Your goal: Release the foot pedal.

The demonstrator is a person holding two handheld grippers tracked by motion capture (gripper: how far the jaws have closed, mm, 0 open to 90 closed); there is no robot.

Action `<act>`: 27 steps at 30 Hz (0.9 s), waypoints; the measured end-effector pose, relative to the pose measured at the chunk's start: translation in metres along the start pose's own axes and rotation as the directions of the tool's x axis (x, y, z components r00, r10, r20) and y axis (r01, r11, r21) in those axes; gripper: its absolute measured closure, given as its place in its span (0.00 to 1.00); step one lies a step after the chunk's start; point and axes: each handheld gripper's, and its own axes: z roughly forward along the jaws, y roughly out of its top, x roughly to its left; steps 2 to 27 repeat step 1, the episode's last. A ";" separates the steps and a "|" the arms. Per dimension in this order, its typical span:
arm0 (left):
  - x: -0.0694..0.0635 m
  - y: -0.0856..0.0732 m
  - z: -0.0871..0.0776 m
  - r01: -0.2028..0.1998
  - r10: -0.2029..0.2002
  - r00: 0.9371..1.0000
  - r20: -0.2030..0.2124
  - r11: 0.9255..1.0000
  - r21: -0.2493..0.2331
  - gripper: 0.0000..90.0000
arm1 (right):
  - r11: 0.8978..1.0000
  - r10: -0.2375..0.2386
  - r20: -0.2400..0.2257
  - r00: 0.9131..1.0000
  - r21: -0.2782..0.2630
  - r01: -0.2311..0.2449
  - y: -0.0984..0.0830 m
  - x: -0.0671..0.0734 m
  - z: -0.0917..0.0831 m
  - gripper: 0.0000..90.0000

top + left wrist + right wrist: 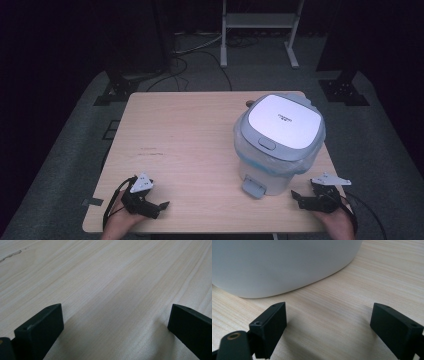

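high view: one lidded bin (278, 145), two wide-spread claws, left claw (159, 207), right claw (297, 199)

A pale rectangular wooden table (190, 145) with fine straight grain stands on grey carpeted floor (75, 130); a faint dark scuff (151, 150) marks its top. Light falls on the table and the carpet near it, while the far room lies in darkness. Beyond the table stands a white metal shelf frame (260, 22), with black cables (200, 47) trailing across the floor and black stand feet (117, 90) at both sides.
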 end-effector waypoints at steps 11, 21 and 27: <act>0.000 0.000 0.000 0.001 -0.001 1.000 -0.001 1.000 0.000 0.00 | 1.000 0.000 0.001 1.000 0.000 0.000 0.000 0.000 0.000 0.13; 0.000 0.000 0.000 0.001 -0.001 1.000 -0.001 1.000 0.000 0.00 | 1.000 0.000 0.001 1.000 0.000 0.000 0.000 0.000 0.000 0.13; 0.000 0.000 0.000 0.001 -0.001 1.000 -0.001 1.000 0.000 0.00 | 1.000 0.000 0.001 1.000 0.000 0.000 0.000 0.000 0.000 0.13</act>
